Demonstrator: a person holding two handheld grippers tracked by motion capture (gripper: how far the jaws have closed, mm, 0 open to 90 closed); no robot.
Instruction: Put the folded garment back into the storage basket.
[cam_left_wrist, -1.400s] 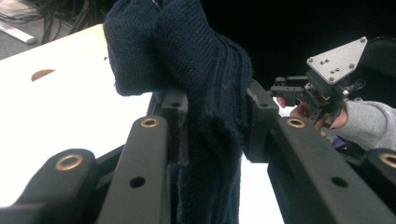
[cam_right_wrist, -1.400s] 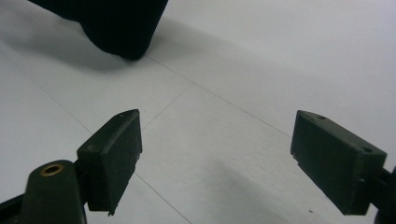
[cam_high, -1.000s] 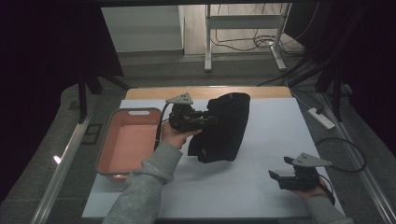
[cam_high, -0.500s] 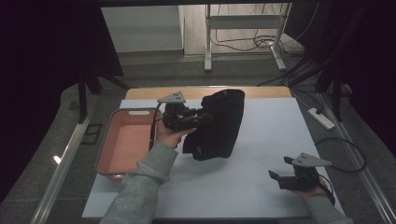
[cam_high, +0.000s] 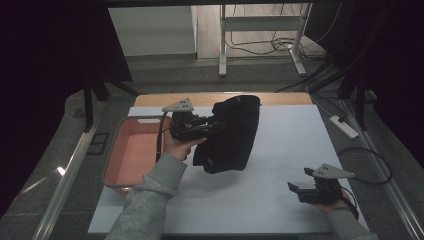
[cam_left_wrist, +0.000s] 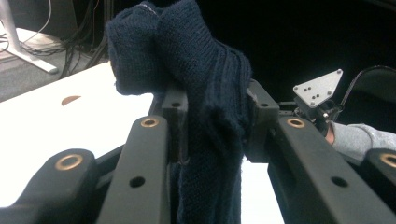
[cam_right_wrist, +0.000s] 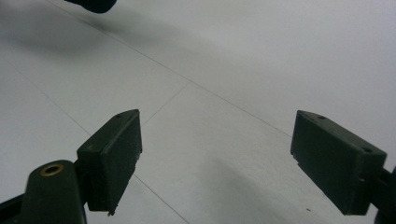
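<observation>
At the left edge of the white tabletop (cam_high: 280, 145) sits a shallow salmon-pink plastic tray (cam_high: 131, 156), rectangular with rounded corners. Just to its right, the left tongs (cam_high: 216, 123) are held above the tray's right rim by a hand in a grey sleeve (cam_high: 150, 200), pointing rightward. Their jaws are clamped on a dark navy knitted garment (cam_high: 232, 134), which hangs down from the tips in a bunched fold, its lower end close over the tabletop near the middle of the surface; whether it touches the surface cannot be told. In the left gripper view the left tongs (cam_left_wrist: 212, 109) pinch the knitted garment (cam_left_wrist: 205, 93) between both pads, the ribbed cloth rising in a lump above the jaws and dropping below them.

Well apart to the right, near the front right corner of the tabletop, the right tongs (cam_high: 296, 189) are held low in the other hand, pointing left toward the garment. In the right gripper view the right tongs (cam_right_wrist: 215, 158) stand wide apart with nothing between them, only bare tabletop (cam_right_wrist: 233, 70) ahead.
</observation>
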